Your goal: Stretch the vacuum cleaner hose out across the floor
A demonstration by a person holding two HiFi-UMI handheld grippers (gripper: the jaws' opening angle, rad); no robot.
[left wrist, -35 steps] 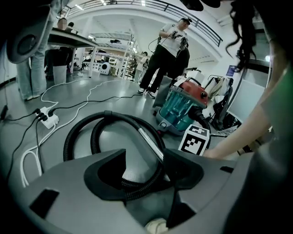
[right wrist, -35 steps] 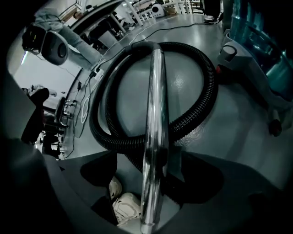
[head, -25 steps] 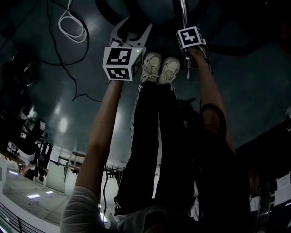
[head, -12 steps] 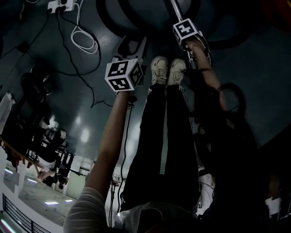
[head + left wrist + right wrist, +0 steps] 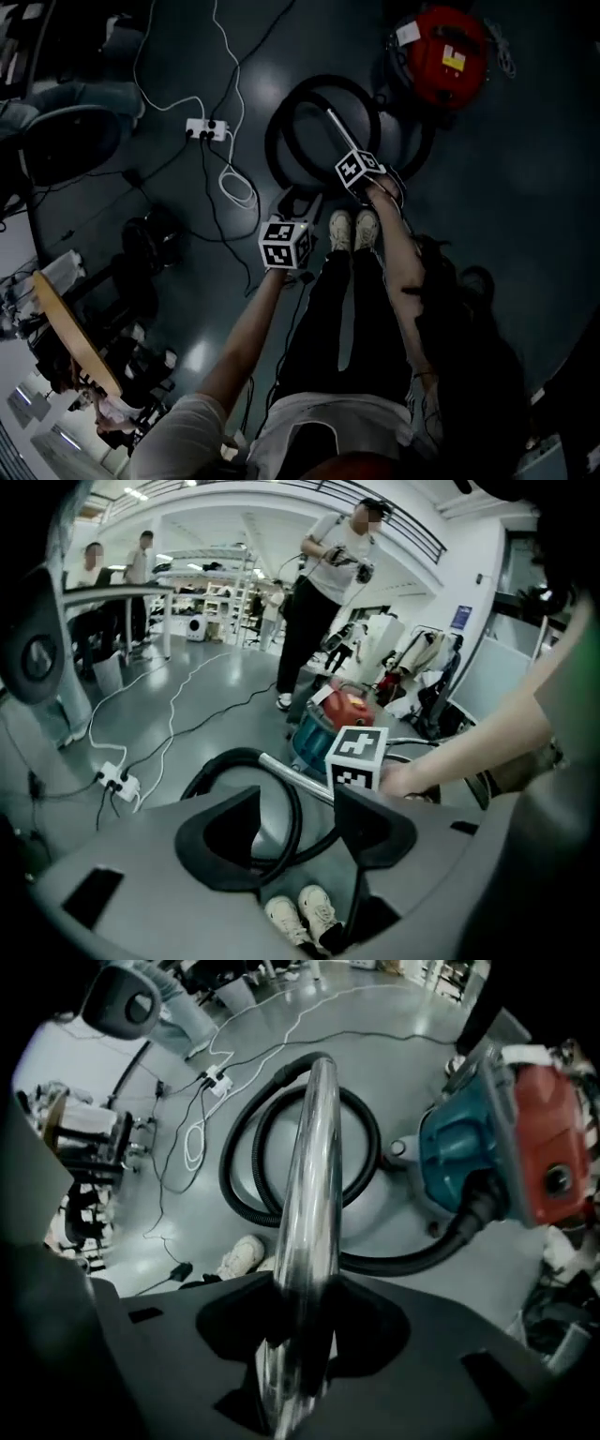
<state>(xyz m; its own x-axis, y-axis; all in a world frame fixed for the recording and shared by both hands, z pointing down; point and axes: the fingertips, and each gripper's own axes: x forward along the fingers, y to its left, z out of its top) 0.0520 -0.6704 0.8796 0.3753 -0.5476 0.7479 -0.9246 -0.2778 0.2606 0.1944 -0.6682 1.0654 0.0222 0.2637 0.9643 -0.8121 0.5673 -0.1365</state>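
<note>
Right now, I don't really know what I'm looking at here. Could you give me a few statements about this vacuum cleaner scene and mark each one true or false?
1. The right gripper is shut on the vacuum's metal tube. True; its jaws have just been closing on it.
2. The left gripper holds the hose. False: its jaws stand apart with nothing between them.
3. The hose lies stretched straight across the floor. False: it lies coiled in a loop beside the red vacuum cleaner.
4. A white power strip lies on the floor. True.
</note>
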